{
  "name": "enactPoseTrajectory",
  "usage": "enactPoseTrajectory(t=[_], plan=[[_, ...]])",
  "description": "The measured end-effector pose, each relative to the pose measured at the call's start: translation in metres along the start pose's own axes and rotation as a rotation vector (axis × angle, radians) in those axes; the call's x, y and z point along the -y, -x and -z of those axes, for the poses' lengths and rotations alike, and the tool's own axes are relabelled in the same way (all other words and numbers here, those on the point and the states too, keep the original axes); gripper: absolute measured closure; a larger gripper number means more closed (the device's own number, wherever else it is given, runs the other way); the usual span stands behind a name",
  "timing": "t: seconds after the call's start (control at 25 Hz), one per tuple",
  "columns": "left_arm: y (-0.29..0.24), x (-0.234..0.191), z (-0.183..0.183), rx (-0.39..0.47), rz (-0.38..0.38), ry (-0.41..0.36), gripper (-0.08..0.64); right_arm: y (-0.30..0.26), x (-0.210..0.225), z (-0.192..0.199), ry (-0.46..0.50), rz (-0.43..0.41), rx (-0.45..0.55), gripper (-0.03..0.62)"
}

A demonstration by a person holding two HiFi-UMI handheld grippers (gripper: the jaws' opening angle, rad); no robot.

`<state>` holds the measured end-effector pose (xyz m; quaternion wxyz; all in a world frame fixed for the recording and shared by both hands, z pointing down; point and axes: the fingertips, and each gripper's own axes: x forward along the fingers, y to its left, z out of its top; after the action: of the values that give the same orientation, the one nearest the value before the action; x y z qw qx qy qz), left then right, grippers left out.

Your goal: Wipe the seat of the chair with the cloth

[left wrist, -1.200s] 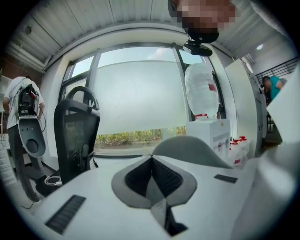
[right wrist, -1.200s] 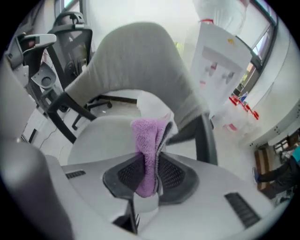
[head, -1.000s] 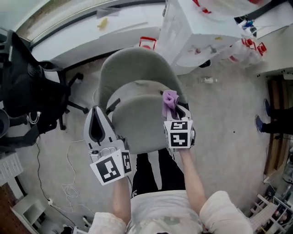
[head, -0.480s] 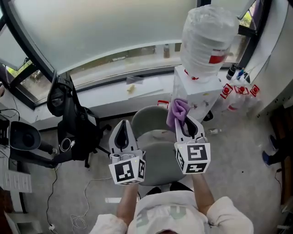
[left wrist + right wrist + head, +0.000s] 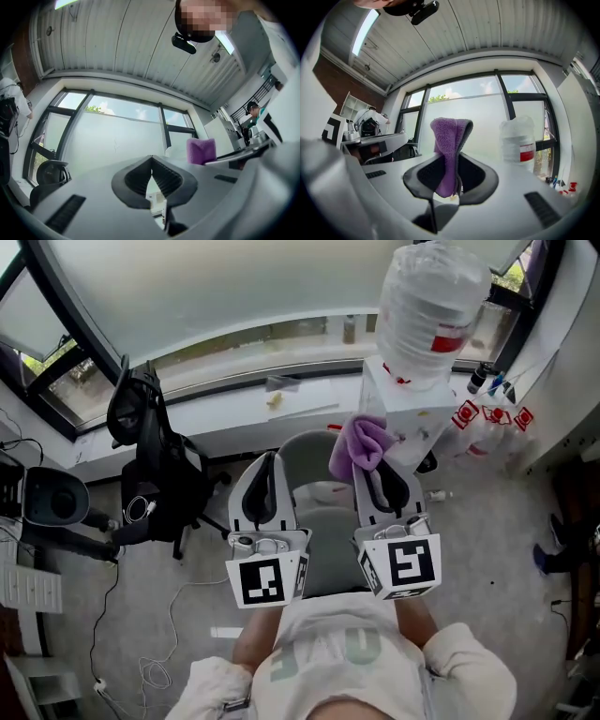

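Fingers (image 5: 480, 177) of right gripper (image 5: 450, 164) pinch the cloth (image 5: 448, 133).

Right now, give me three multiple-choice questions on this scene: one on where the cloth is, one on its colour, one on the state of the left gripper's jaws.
1. Where is the cloth?
A) spread flat on a seat
B) clamped in the right gripper
C) draped over the window ledge

2. What colour is the cloth?
A) yellow
B) white
C) purple

3. How do the jaws stand on the left gripper?
A) together, nothing between them
B) wide apart
C) shut on the cloth

Answers:
1 B: the right gripper view shows the cloth pinched between its jaws and sticking up past them.
2 C: it reads purple in every view.
3 A: the left gripper view shows the jaw tips meeting, with nothing held.
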<state>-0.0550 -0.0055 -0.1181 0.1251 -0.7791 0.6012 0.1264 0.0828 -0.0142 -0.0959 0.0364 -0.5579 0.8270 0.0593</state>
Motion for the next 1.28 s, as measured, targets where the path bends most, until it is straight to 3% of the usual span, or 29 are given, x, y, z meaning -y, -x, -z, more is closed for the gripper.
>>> enactPoseTrajectory(t=[0.84,1.28], plan=[[-0.004,0.005,-0.019,0.055,-0.008,-0.023,0.546,0.000,0.002,-0.009,0.029,-0.015,0.012,0.508],[0.000,0.004,-0.013,0.023,-0.036,-0.022,0.546,-0.002,0.000,-0.004,0.035,-0.044,-0.001,0.508]])
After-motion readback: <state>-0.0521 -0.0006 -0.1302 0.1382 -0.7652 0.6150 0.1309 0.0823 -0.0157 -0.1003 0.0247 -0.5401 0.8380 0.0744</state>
